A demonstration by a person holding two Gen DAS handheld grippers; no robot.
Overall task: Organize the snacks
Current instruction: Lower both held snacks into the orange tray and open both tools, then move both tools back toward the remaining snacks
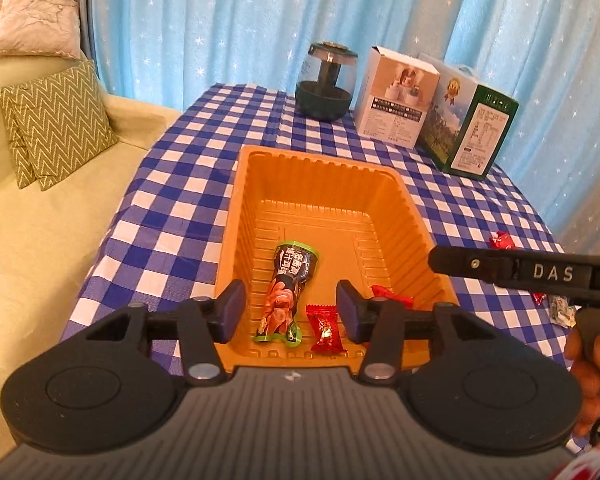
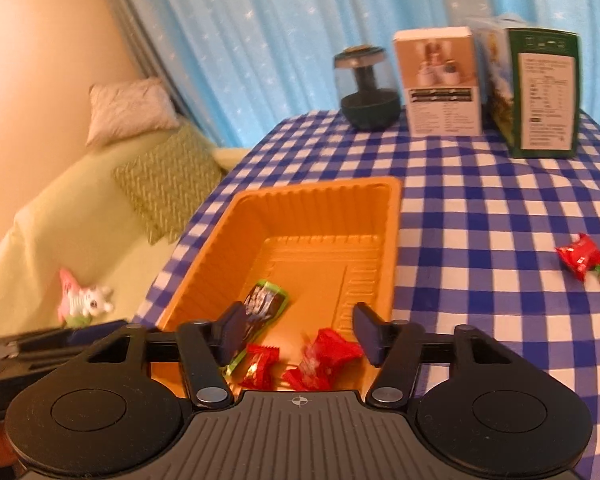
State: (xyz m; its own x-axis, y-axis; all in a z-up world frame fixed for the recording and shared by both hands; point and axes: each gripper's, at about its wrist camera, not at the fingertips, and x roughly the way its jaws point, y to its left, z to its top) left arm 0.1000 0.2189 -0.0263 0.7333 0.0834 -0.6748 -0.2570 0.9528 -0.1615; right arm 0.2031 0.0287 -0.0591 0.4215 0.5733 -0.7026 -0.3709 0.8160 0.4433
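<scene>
An orange plastic tray [image 1: 320, 156] [image 2: 312, 190] sits on the blue checked tablecloth. In it lie a long dark-and-green snack packet [image 1: 288, 288] [image 2: 266, 300] and red wrapped candies [image 1: 326, 330] [image 2: 260, 364]. My left gripper [image 1: 291, 310] hangs open over the tray's near end, above the packet and touching nothing. My right gripper [image 2: 300, 332] is also open above the near end, with a blurred red candy [image 2: 324, 356] just below its jaws. One of its fingers [image 1: 480, 266] reaches in from the right in the left wrist view. More candies [image 2: 580, 256] [image 1: 502, 240] lie loose on the cloth to the right.
At the table's back stand a dark round lamp-like jar [image 1: 326, 84], a white box [image 1: 396, 96] and a green box [image 1: 472, 124]. A yellow-green sofa with cushions [image 1: 56, 124] lies left of the table, with a small plush toy [image 2: 82, 300] on it. A person's hand [image 1: 588, 360] holds the right gripper.
</scene>
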